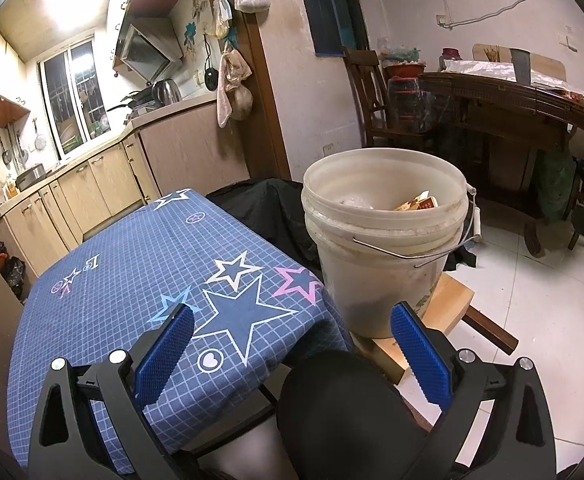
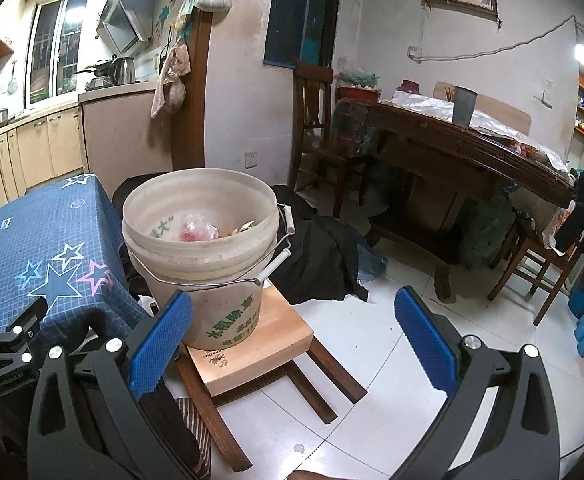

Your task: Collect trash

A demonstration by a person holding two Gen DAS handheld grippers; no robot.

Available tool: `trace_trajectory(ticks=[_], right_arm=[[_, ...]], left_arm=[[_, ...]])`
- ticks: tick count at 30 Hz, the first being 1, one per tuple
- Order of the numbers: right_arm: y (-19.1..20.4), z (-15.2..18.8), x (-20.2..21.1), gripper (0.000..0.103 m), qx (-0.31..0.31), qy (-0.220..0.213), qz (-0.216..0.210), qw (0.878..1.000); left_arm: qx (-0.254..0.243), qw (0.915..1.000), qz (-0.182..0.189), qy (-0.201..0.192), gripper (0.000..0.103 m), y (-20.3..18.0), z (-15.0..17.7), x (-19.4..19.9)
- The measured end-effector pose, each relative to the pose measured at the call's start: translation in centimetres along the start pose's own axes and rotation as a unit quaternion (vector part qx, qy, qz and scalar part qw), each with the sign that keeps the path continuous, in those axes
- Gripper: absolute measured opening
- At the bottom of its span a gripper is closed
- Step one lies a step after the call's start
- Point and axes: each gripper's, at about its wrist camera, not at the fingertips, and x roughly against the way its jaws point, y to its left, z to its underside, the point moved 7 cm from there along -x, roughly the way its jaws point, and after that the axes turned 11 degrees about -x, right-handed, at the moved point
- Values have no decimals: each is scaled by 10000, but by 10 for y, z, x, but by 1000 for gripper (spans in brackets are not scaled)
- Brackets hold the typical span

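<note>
The bucket (image 2: pixel 200 256) stands on a wooden stool (image 2: pixel 260 344) at the center left, its mouth open from above, with its wire handle (image 2: pixel 220 280) hanging down the front. The blue tablecloth (image 1: pixel 144 280) lies bare just left. Lower right, the white tiled floor (image 2: pixel 411 360) gives room, bounded by the dark table (image 2: pixel 471 152).
</note>
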Motion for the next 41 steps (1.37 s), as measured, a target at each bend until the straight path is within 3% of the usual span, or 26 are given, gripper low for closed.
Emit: trace_trajectory(ticks=[22, 33, 41], right_arm=[[0, -1, 2, 98, -47, 13, -84, 10000], [-1, -4, 2, 98, -68, 12, -124, 9999], [0, -3, 2, 98, -68, 17, -129, 9999]], left_arm=[[-90, 9998, 170, -43, 98, -6, -2, 2], [-136, 9994, 26, -303, 98, -5, -4, 10], [-174, 9998, 56, -126, 98, -6, -3, 5]])
